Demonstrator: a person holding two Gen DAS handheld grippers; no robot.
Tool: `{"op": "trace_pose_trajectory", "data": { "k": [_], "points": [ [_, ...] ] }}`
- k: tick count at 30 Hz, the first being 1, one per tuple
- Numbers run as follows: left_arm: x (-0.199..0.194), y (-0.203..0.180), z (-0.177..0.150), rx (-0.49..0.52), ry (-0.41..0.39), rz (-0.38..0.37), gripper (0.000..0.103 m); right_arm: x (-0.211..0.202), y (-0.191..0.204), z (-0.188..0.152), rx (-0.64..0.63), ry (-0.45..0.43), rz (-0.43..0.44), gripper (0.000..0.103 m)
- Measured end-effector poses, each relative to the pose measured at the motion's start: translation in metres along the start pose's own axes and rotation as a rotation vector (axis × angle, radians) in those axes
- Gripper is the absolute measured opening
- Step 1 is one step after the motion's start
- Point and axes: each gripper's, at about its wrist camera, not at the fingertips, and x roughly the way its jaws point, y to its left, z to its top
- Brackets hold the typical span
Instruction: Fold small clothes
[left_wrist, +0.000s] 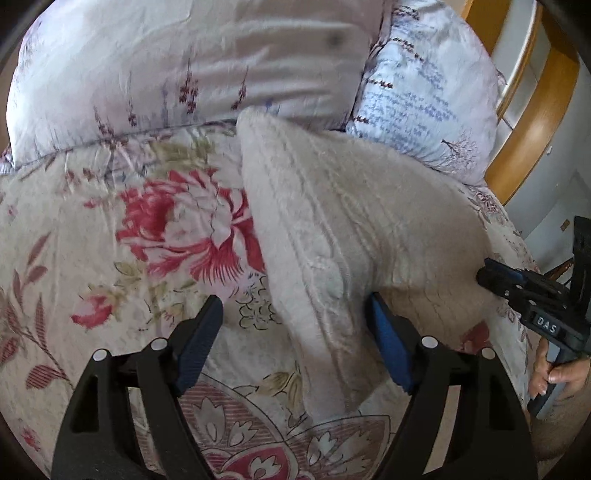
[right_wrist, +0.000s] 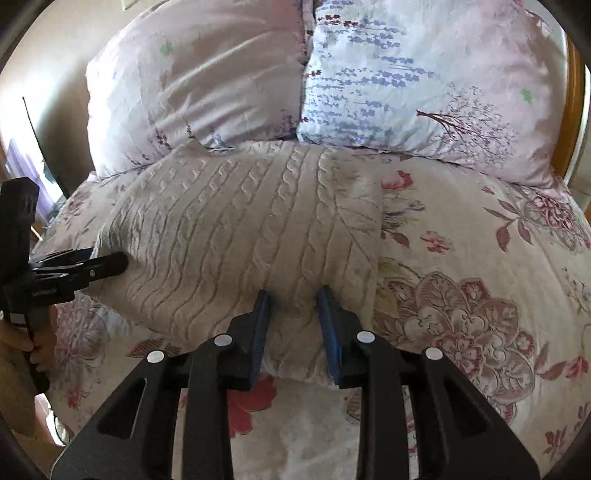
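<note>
A cream cable-knit sweater (right_wrist: 236, 236) lies folded on the flowered bedspread (right_wrist: 461, 295); it also shows in the left wrist view (left_wrist: 351, 221). My left gripper (left_wrist: 295, 317) is open, its jaws wide apart around the sweater's near edge, and shows at the sweater's left corner in the right wrist view (right_wrist: 110, 262). My right gripper (right_wrist: 293, 295) has its jaws partly closed on the sweater's front edge, with fabric between the blue pads (right_wrist: 327, 325). It appears at the sweater's right edge in the left wrist view (left_wrist: 491, 275).
Two lavender-print pillows (right_wrist: 207, 85) (right_wrist: 424, 85) stand behind the sweater against a wooden headboard (left_wrist: 535, 110). The bedspread (left_wrist: 110, 258) extends left and right of the sweater. A hand (left_wrist: 554, 373) holds the right gripper's handle.
</note>
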Motion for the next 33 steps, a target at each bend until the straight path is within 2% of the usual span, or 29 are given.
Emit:
{"op": "trace_pose_trajectory", "data": {
  "k": [5,7,9,10,11,13,14,15,17,20,22,24,28,33],
  "points": [
    [0.001,-0.005,-0.001,0.018,-0.008,0.035,0.081,-0.003,0.003,-0.004,0.002,-0.037,-0.025,0.029],
    [-0.008,-0.005,-0.003,0.004,-0.023,0.022,0.08,-0.012,0.001,-0.005,0.029,-0.057,-0.01,0.036],
    [-0.018,-0.006,-0.008,0.002,-0.043,0.025,0.081,-0.025,-0.001,-0.006,0.041,-0.089,-0.008,0.068],
    [-0.021,-0.006,-0.01,0.001,-0.049,0.031,0.084,-0.033,0.0,-0.007,0.037,-0.119,-0.03,0.076],
    [-0.026,-0.007,-0.013,-0.004,-0.056,0.04,0.087,-0.04,0.001,-0.009,0.022,-0.148,-0.06,0.083],
    [-0.031,-0.009,-0.016,-0.013,-0.06,0.053,0.091,-0.049,0.003,-0.01,0.006,-0.176,-0.09,0.086],
    [-0.035,-0.011,-0.019,-0.025,-0.063,0.086,0.101,-0.052,0.002,-0.011,0.011,-0.182,-0.1,0.093],
    [-0.039,-0.012,-0.021,-0.029,-0.072,0.103,0.101,-0.055,0.001,-0.011,0.019,-0.185,-0.11,0.098],
    [-0.044,-0.017,-0.025,-0.025,-0.085,0.099,0.101,-0.059,0.0,-0.014,0.034,-0.199,-0.142,0.102],
    [-0.046,-0.025,-0.033,-0.03,-0.066,0.104,0.101,-0.062,0.004,-0.02,0.027,-0.215,-0.217,0.102],
    [-0.043,-0.031,-0.037,-0.022,-0.048,0.127,0.101,-0.058,0.008,-0.025,0.018,-0.186,-0.235,0.102],
    [-0.04,-0.038,-0.042,-0.007,-0.03,0.16,0.101,-0.051,0.011,-0.029,0.019,-0.14,-0.196,0.102],
    [-0.032,-0.049,-0.048,0.028,0.003,0.223,0.101,-0.045,0.017,-0.036,0.044,-0.115,-0.15,0.102],
    [-0.025,-0.056,-0.051,0.043,0.022,0.247,0.101,-0.034,0.026,-0.043,0.031,-0.077,-0.167,0.102]
  ]
}}
